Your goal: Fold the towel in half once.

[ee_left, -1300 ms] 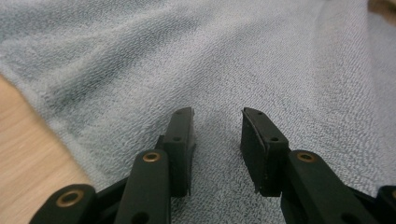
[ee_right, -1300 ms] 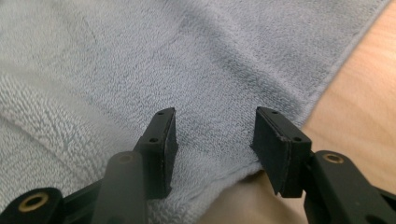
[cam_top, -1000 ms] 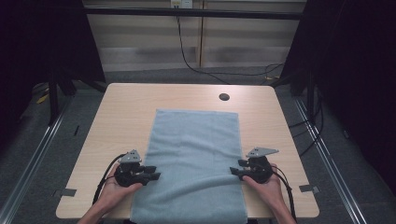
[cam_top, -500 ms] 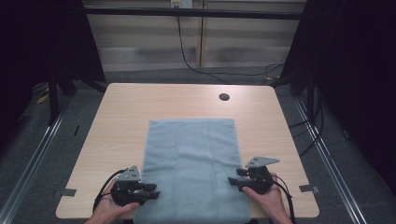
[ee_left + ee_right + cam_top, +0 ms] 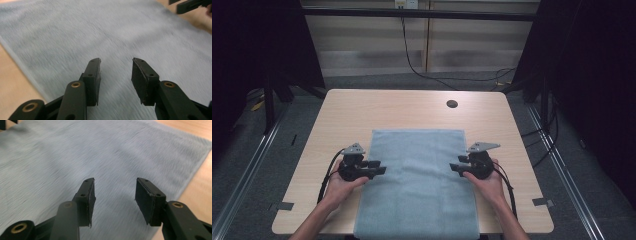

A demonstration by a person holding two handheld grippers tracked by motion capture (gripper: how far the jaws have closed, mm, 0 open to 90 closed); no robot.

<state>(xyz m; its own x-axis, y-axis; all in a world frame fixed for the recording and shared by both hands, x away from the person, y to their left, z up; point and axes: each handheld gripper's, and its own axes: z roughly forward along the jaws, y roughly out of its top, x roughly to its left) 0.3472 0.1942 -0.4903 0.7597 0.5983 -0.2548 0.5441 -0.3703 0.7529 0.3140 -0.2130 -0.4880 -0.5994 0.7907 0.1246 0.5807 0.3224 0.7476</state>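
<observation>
Towel: a light blue towel lies flat on the counter, a little right of the middle. Its far edge is straight and stops before the middle of the counter; its near edge hangs slightly over the near edge of the counter.
Left tool: the left tool is at the left long edge of the towel and points right, with its tips over the cloth. In the left gripper view its jaws are apart, and between them I see only the cloth lying below. The jaws have just been opening. They pinch nothing.
Right tool: the right tool is at the right long edge of the towel and points left, with its tips just over the cloth. In the right gripper view its jaws are also apart, with only the cloth below in the gap. The jaws have just been closing a little, but no cloth is between the pads.
Hands: each tool is held from the near side by one hand of the person; the forearms come in from the near edge.
Counter: light wood, with a small dark round hole near the far right.
Both tools: about level with each other, well apart, with the towel between them.
</observation>
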